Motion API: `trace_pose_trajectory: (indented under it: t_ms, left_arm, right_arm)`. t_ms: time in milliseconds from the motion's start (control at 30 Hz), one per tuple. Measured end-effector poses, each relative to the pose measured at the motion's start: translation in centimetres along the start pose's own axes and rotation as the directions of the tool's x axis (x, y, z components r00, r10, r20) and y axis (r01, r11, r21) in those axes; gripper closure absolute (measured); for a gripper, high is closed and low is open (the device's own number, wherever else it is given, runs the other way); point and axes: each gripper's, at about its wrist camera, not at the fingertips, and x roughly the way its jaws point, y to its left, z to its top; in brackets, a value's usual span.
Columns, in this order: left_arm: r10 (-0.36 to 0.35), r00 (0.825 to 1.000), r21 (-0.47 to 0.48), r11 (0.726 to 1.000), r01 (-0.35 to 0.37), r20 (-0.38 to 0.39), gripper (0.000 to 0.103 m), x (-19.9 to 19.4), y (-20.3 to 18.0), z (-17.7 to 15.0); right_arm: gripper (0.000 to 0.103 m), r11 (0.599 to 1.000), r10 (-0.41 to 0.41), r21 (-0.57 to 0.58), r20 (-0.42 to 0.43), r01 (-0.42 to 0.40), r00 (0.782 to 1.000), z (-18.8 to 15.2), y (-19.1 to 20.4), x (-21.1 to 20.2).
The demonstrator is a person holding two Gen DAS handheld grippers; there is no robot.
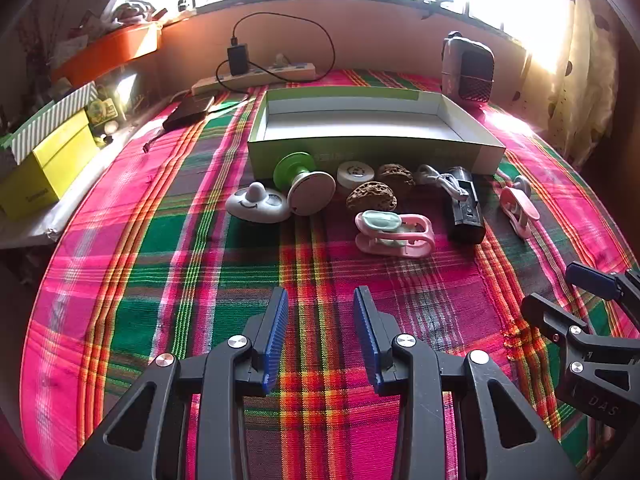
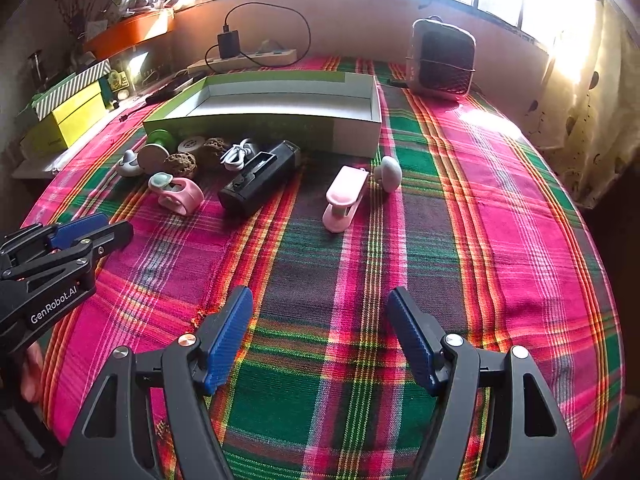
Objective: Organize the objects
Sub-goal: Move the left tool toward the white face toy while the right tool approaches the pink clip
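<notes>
Both hand-held grippers, left (image 1: 321, 334) and right (image 2: 320, 338), gape empty over plaid cloth (image 2: 500, 220); small objects (image 1: 394, 230) and box (image 1: 376, 148) lie well ahead.

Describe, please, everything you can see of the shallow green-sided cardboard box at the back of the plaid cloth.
The shallow green-sided cardboard box is a rectangular, lidless tray, pale green outside and white inside. It looks empty, though its near wall hides part of the floor. It sits flat on the pink-and-green plaid cloth, long side toward the cameras, behind the row of small objects. A green-and-white round knob lies against or just before its front wall.
</notes>
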Motion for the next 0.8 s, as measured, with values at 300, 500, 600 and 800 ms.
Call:
trace_pose_trajectory:
  t_ms: [300, 500, 600, 800]
  left_arm:
    - [0.003, 1.000, 0.001, 1.000, -0.003, 0.000, 0.071, -0.03, 0.02, -0.07]
    - [0.004, 1.000, 0.001, 1.000, -0.004, 0.000, 0.071, -0.05, 0.03, -0.07]
    - [0.004, 1.000, 0.001, 1.000, -0.004, 0.000, 0.071, -0.04, -0.03, -0.05]
    - [0.004, 1.000, 0.000, 1.000, -0.004, 0.000, 0.071, -0.04, -0.07, -0.03]
  right_arm:
    - [0.033, 1.000, -0.003, 0.004, 0.008, 0.003, 1.000, -0.11, -0.04, -0.10]
    - [0.033, 1.000, -0.006, 0.007, 0.012, 0.006, 1.000, -0.22, 0.08, -0.18]
    - [0.033, 1.000, -0.006, 0.007, 0.012, 0.006, 1.000, -0.17, 0.05, -0.15]
    - [0.033, 1.000, -0.006, 0.008, 0.012, 0.006, 1.000, -0.08, -0.08, -0.09]
